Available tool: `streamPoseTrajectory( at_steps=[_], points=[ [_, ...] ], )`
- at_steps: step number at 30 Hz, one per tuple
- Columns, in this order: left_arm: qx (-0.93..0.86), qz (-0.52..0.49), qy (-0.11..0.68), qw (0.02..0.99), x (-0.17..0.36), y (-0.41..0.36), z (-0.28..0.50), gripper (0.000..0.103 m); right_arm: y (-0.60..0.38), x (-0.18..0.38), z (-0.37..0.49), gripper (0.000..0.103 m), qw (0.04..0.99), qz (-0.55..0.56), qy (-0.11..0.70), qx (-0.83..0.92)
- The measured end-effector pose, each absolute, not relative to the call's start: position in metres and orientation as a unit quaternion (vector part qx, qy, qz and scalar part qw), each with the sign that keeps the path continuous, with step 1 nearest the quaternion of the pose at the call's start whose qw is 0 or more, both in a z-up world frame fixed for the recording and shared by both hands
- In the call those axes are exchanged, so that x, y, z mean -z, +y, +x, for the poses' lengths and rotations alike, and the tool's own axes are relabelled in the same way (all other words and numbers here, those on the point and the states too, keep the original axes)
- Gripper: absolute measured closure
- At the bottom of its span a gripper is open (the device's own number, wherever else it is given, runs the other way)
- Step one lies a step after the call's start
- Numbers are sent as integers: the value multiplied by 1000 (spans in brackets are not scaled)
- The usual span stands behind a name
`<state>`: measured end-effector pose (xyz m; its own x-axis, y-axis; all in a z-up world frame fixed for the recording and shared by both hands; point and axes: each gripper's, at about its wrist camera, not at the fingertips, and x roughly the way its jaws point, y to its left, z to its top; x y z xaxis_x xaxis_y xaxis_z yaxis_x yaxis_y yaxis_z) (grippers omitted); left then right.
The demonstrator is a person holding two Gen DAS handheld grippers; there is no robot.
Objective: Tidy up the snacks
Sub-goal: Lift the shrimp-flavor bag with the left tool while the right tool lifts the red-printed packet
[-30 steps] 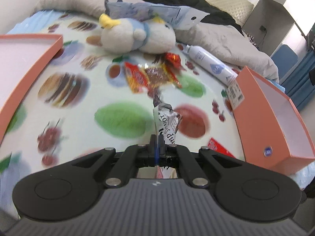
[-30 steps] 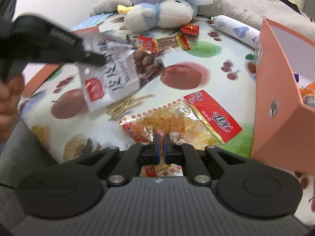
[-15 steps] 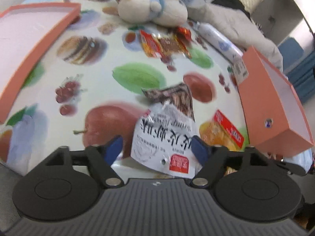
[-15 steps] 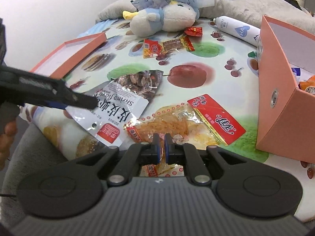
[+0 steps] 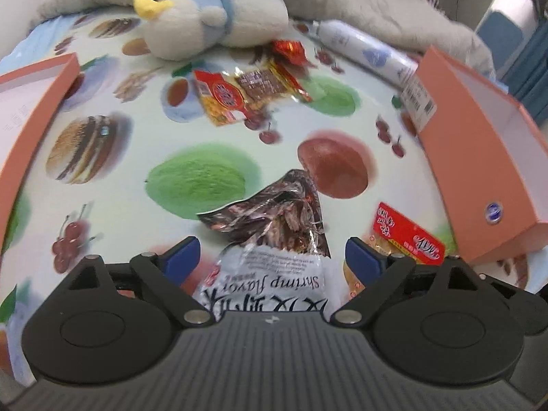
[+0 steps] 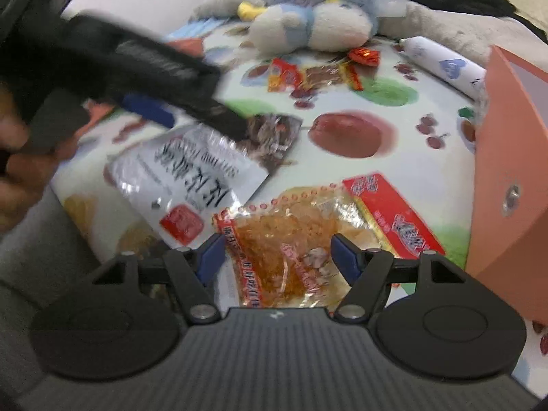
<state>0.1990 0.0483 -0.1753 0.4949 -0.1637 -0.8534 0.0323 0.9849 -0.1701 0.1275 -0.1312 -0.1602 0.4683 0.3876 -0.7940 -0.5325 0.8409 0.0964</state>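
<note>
"Shrimp flavor" on white snack packet (image 5: 270, 284), other print unreadable

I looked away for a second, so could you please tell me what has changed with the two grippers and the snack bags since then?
The left gripper let go of the shrimp snack bag, which went from hanging in the air to lying on the bedspread; its jaws are opening. The right gripper released the orange snack bag and is opening around it. The orange box and plush toy stayed put.
</note>
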Motion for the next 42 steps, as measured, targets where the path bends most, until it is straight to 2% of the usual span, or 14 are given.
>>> streamPoseTrajectory(
  at_steps=[7,9,12,15,18,20,23,26,35,42],
  points=[
    [39,-49,526,848,199,37,221,10,-131,173,129,32,846,-80,456,-265],
    [37,-50,529,846,203,36,224,11,-131,173,131,34,843,-78,462,-265],
    [34,-40,535,843,208,32,226,24,-132,174,133,41,841,-78,464,-266],
    [32,-28,535,844,209,27,226,27,-134,172,131,48,842,-72,464,-266],
    [35,-27,534,845,207,27,226,36,-132,168,130,57,843,-79,460,-267],
    [39,-36,532,845,204,30,225,45,-133,165,129,61,844,-80,458,-267],
    [40,-51,530,845,200,35,225,48,-136,162,129,65,845,-71,459,-265],
    [42,-53,523,850,194,38,223,50,-139,156,130,74,849,-64,455,-259],
    [36,-79,492,866,160,56,218,50,-147,138,136,76,864,-44,439,-240],
    [27,-101,460,882,115,67,215,50,-155,102,152,76,883,-28,411,-226]
  ],
)
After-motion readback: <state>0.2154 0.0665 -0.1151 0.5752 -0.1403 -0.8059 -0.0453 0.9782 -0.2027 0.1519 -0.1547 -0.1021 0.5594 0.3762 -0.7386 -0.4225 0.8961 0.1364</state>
